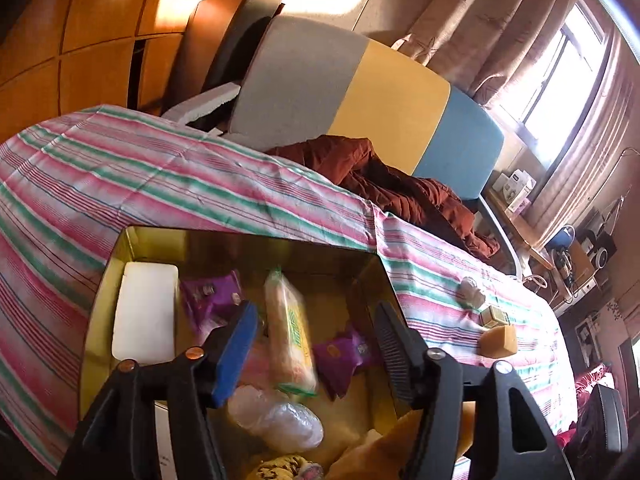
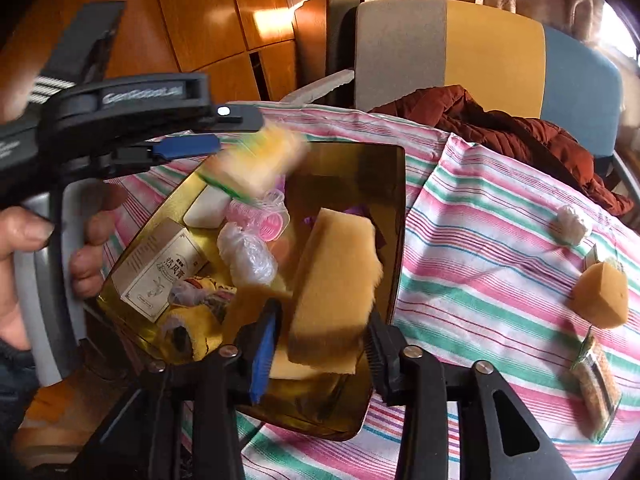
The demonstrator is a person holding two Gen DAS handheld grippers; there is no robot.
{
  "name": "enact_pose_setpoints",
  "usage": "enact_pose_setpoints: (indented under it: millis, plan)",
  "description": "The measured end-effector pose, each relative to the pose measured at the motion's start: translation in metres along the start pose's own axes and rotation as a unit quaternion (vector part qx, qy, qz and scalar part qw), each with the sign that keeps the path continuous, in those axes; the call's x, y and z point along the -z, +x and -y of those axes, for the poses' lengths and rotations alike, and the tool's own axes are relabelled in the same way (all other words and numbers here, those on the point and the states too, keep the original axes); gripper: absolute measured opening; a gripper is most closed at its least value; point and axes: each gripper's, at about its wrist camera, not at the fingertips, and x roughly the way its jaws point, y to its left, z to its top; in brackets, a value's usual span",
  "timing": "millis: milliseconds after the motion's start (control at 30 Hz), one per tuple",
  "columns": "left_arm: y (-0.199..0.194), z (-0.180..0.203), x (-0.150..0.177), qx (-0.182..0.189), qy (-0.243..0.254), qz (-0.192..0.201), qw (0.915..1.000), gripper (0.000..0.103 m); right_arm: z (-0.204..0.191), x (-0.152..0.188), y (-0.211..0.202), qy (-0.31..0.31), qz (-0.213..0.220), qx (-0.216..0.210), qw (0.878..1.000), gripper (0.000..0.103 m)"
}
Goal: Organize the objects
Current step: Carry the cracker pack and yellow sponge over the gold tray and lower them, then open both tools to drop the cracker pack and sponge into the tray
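Note:
A gold tin box [image 1: 100, 292] [image 2: 396, 208] lies open on a striped cloth and holds several items. My left gripper [image 1: 314, 344] [image 2: 240, 134] hovers over it, open. A blurred orange snack packet [image 1: 290, 332] [image 2: 256, 160] hangs loose between and just beyond its fingers. My right gripper [image 2: 320, 344] is over the tin's near end. A yellow sponge block [image 2: 336, 280] stands blurred between its jaws, with a gap at the blue pad [image 2: 264, 344], so the gripper is open. Inside are a white block [image 1: 146, 312], purple packets [image 1: 212, 296], pink rollers [image 2: 272, 216] and a beige carton [image 2: 160, 268].
On the cloth to the right lie a second sponge piece [image 2: 600, 296], a white crumpled wad [image 2: 570, 220], a small box [image 1: 494, 316] and a long snack packet [image 2: 596, 384]. A brown jacket [image 1: 400, 176] lies behind, by a grey, yellow and blue chair [image 1: 380, 92]. A person's hand [image 2: 24, 236] holds the left gripper.

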Motion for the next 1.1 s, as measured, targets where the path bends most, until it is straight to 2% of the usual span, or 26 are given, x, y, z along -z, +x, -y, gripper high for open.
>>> enact_pose_setpoints:
  millis: [67, 233, 300, 367, 500, 600, 700, 833, 900, 933, 1033, 1100]
  plan:
    - [0.0, -0.001, 0.006, -0.006, 0.003, -0.002, 1.0, 0.063, -0.001, 0.002, 0.001, -0.001, -0.002, -0.006, 1.0, 0.049]
    - [-0.009, -0.013, 0.023, -0.025, -0.001, -0.009, 0.9996, 0.063, -0.001, 0.007, -0.002, 0.009, -0.006, -0.019, 1.0, 0.065]
    - [-0.015, -0.018, 0.029, -0.031, -0.006, -0.007, 0.9995, 0.063, -0.001, 0.008, -0.006, 0.016, -0.006, -0.029, 0.999, 0.079]
    - [-0.022, -0.02, 0.036, -0.036, -0.006, -0.004, 0.9993, 0.063, -0.002, 0.009, -0.011, 0.018, -0.001, -0.036, 0.999, 0.084]
    - [-0.038, -0.012, 0.051, -0.05, 0.025, 0.011, 0.9983, 0.063, -0.011, 0.012, -0.02, 0.008, 0.004, -0.043, 0.999, 0.093]
    - [-0.05, -0.009, 0.061, -0.066, 0.047, 0.022, 0.9965, 0.063, -0.016, 0.015, -0.027, -0.001, 0.008, -0.039, 0.999, 0.095]
    - [-0.059, -0.009, 0.066, -0.085, 0.056, 0.033, 0.9942, 0.063, -0.024, 0.021, -0.039, -0.014, 0.03, -0.018, 0.999, 0.101]
    - [-0.062, -0.016, 0.07, -0.082, 0.043, 0.024, 0.9954, 0.063, -0.031, 0.026, -0.057, -0.039, 0.077, 0.056, 0.995, 0.103]
    - [-0.064, -0.017, 0.072, -0.08, 0.039, 0.024, 0.9957, 0.063, -0.02, 0.027, -0.058, -0.011, 0.077, 0.073, 0.994, 0.103]
    - [-0.065, -0.016, 0.073, -0.08, 0.04, 0.024, 0.9957, 0.063, -0.01, 0.027, -0.058, 0.017, 0.074, 0.058, 0.995, 0.103]
    - [-0.067, -0.013, 0.076, -0.077, 0.044, 0.022, 0.9958, 0.063, 0.023, 0.026, -0.053, 0.108, 0.064, -0.029, 0.992, 0.103]
    - [-0.068, -0.012, 0.077, -0.075, 0.047, 0.02, 0.9959, 0.063, 0.034, 0.023, -0.043, 0.137, 0.053, -0.052, 0.988, 0.103]
